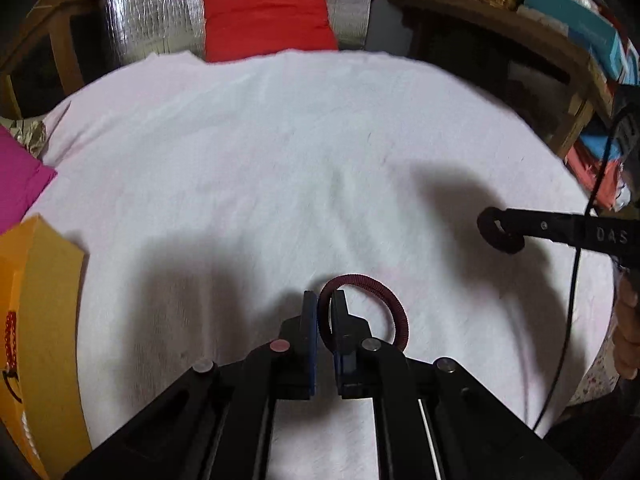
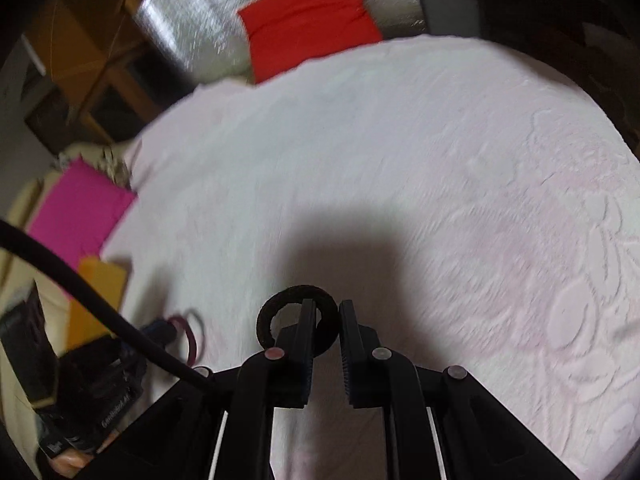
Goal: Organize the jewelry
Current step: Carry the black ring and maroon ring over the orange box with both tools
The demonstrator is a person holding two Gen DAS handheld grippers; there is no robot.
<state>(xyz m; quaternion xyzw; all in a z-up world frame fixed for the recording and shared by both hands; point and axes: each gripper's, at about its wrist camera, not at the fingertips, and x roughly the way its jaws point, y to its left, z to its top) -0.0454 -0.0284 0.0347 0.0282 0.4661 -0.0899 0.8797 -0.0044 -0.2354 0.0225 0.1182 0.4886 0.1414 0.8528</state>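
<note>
My left gripper (image 1: 324, 302) is shut on a dark red corded ring (image 1: 356, 279), which loops out to the right of its fingers just above the white cloth (image 1: 280, 152). My right gripper (image 2: 327, 307) is shut on a black fuzzy ring (image 2: 296, 293) that stands out to the left of its fingers. In the left wrist view the right gripper (image 1: 505, 229) comes in from the right edge with the black ring (image 1: 490, 236) at its tip. In the right wrist view, the left gripper (image 2: 162, 330) and red ring (image 2: 191, 342) are blurred at lower left.
An open orange box (image 1: 52, 312) sits at the cloth's left edge with red beads (image 1: 11, 336) inside. A pink sheet (image 2: 76, 216) lies beyond it. A red cushion (image 1: 268, 16) leans on silver foil behind. A black cable (image 1: 568, 320) hangs at right by a person's hand (image 1: 628, 336).
</note>
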